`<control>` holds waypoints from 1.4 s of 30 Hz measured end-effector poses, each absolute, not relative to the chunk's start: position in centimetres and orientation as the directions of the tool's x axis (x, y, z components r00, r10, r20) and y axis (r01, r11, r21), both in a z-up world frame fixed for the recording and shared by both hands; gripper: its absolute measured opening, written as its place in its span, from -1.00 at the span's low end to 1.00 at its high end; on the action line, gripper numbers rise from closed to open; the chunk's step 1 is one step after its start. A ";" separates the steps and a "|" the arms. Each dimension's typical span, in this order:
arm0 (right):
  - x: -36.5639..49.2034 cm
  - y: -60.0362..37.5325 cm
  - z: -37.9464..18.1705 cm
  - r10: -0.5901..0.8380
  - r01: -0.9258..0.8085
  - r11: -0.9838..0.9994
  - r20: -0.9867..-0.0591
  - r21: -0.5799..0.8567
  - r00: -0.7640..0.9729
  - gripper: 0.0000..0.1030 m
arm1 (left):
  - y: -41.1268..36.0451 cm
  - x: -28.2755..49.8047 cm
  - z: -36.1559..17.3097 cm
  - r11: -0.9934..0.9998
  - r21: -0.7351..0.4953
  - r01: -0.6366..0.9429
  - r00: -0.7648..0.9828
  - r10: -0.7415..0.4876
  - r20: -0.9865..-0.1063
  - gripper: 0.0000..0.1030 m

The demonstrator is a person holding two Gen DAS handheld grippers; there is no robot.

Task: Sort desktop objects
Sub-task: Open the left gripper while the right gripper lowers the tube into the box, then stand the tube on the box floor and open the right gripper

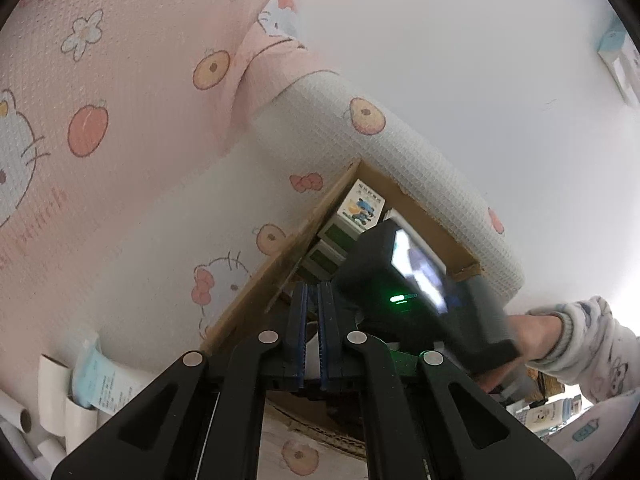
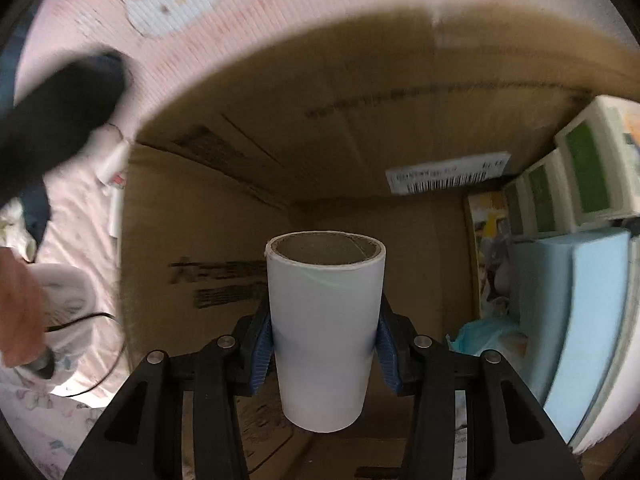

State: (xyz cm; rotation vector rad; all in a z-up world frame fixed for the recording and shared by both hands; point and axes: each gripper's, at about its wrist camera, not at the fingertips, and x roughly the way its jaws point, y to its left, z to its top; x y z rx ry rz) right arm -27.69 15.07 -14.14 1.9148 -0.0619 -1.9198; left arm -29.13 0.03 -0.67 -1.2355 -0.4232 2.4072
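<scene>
My right gripper (image 2: 324,344) is shut on a white cardboard tube (image 2: 324,328), held upright over the inside of an open brown cardboard box (image 2: 240,208). My left gripper (image 1: 313,320) is shut and empty, its blue pads nearly touching, pointing at the same box (image 1: 256,280) from outside. The right gripper's black body (image 1: 420,280) with a green light hangs over the box in the left wrist view.
Inside the box stand white-and-green cartons (image 2: 580,184), a light blue pack (image 2: 568,320) and a picture box (image 1: 362,208). More white tubes (image 1: 60,408) and a tissue pack (image 1: 92,376) lie at lower left on the pink patterned cloth (image 1: 120,80).
</scene>
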 end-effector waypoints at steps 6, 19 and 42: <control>-29.1 14.4 -16.5 -0.285 0.259 -0.917 -0.953 0.302 0.103 -0.18 | -2.0 -29.4 -0.7 -0.870 -0.459 -0.182 -0.558 0.475 -0.680 -0.92; -30.6 14.1 -20.2 -0.334 0.199 -0.909 -0.926 0.365 0.175 -0.18 | -3.8 -29.5 -0.8 -0.866 -0.474 -0.159 -0.567 0.473 -0.674 -0.92; -30.9 14.7 -20.9 -0.479 0.032 -0.869 -0.856 0.494 0.194 -0.35 | -2.8 -29.4 -1.5 -0.852 -0.497 -0.166 -0.530 0.502 -0.684 -0.92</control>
